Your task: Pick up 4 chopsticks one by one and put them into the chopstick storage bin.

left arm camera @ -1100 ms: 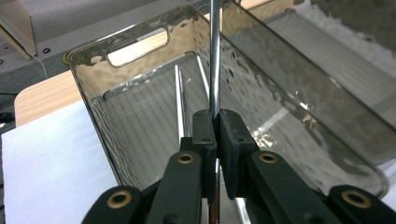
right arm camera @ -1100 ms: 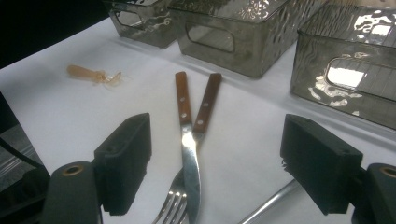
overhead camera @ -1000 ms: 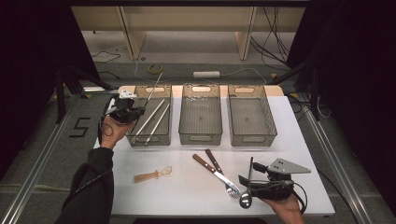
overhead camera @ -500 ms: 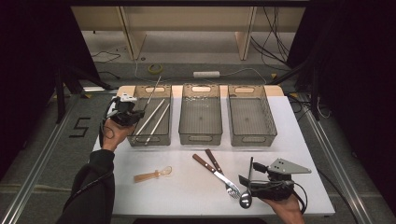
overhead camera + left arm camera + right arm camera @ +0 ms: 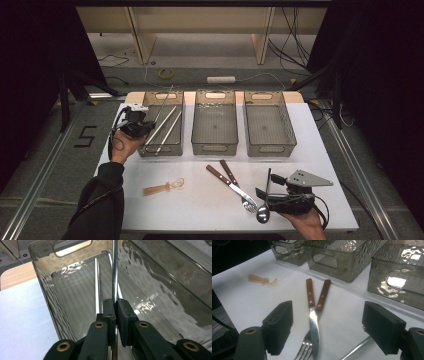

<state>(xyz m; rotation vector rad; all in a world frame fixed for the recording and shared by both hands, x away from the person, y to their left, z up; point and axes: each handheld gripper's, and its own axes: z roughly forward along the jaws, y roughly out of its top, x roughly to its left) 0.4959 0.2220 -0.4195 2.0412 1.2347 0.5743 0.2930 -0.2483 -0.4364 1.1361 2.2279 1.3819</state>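
While my left gripper (image 5: 115,305) sits over the left bin (image 5: 145,150), its jaws are clenched on a metal chopstick (image 5: 114,270), which runs up between the pads and away along the bin's length. In the high view the same gripper (image 5: 142,127) hangs at the bin's left rim, and the clamped chopstick (image 5: 163,105) slants up toward the far end. Two more chopsticks (image 5: 165,130) lie side by side on the bin floor, just beside the held one; in the left gripper view they (image 5: 97,287) rest flat on the ribbed bottom. My right gripper (image 5: 327,327) is released, jaws wide apart with nothing between the pads, low over the white table (image 5: 320,150) at its near right. Before it lie a knife (image 5: 312,315) and a fork (image 5: 318,307), both wooden-handled, crossed so that the knife blade rests over the fork; a spoon (image 5: 263,214) lies close to the jaws. A small amber plastic spoon (image 5: 163,188) lies well apart to the left. The middle bin (image 5: 215,145) and right bin (image 5: 270,145) stand beside the left one.
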